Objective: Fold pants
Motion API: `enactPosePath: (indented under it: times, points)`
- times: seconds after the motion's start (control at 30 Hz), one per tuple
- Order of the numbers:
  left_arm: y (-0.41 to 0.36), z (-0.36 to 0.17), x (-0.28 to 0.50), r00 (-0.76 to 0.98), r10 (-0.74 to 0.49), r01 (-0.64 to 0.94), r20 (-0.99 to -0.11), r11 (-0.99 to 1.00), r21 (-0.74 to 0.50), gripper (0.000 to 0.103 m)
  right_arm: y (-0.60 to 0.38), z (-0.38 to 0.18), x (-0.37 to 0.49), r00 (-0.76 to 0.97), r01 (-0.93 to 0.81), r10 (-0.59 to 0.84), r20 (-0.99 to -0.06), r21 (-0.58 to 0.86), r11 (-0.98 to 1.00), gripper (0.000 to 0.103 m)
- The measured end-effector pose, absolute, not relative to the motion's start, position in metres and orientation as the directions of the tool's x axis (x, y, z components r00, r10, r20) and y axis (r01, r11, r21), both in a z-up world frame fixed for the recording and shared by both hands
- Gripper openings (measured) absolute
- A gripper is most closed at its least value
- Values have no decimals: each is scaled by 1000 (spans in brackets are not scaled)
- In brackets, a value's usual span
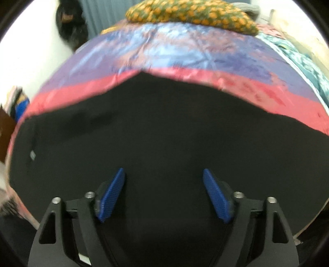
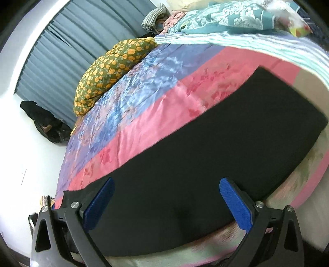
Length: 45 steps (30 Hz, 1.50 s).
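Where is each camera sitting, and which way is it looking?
Left wrist view: sits on the left gripper, looking down at the black pants; only its open blue fingers show.
Right wrist view: sits on the right gripper, looking along the pants across the bed; only its open blue fingers show.
Both share: the pants, the pink and purple bedspread, and the orange-flowered pillow.

Looked steeply down from close above the black pants, left wrist view. Faced more shallowly along them from the right wrist. Shared the pink-and-blue bedspread and orange-dotted pillow
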<state>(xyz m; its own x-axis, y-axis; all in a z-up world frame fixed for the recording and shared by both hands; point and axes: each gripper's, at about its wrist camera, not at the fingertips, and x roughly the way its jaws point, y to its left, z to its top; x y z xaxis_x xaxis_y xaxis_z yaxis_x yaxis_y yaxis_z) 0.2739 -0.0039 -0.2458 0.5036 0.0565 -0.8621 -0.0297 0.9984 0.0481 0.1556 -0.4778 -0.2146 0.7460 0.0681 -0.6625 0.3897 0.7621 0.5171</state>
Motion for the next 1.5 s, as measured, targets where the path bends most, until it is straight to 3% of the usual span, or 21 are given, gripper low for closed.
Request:
enactPosePath:
  times: [0.07, 0.13, 0.63, 0.93, 1.13, 1.27, 1.33, 1.4, 1.5]
  points:
    - [0, -249, 272, 515, 72, -53, -854, 997, 52, 99, -489, -207, 157, 753, 391, 37, -656, 493, 777, 101]
    - [1, -253, 274, 515, 75, -60, -854, 997, 51, 103, -496, -202, 157, 765, 387, 8, -644, 470, 793, 101]
    - [2, -258, 267, 539, 88, -58, -838, 996, 68, 102, -504, -223, 161, 756, 413, 19, -655, 499, 762, 101]
    - [2, -258, 264, 545, 88, -54, -834, 996, 70, 102, -521, -233, 187, 668, 428, 42, -743, 429, 795, 101]
    - [2, -257, 264, 543, 87, -52, -835, 996, 70, 102, -583, -203, 208, 581, 468, -193, -790, 130, 874, 96]
    - [1, -257, 263, 552, 90, -54, -829, 996, 72, 102, -644, -174, 177, 615, 529, -264, -743, 141, 837, 96]
    - [0, -258, 263, 554, 92, -58, -827, 996, 72, 102, -658, -175, 166, 643, 490, -184, -743, 215, 845, 95]
    - [0, -258, 263, 555, 93, -60, -827, 996, 72, 102, -663, -189, 161, 667, 384, 7, -745, 351, 854, 94]
    - [0, -258, 263, 553, 93, -60, -828, 996, 72, 102, -654, -210, 159, 611, 332, 83, -787, 350, 876, 92]
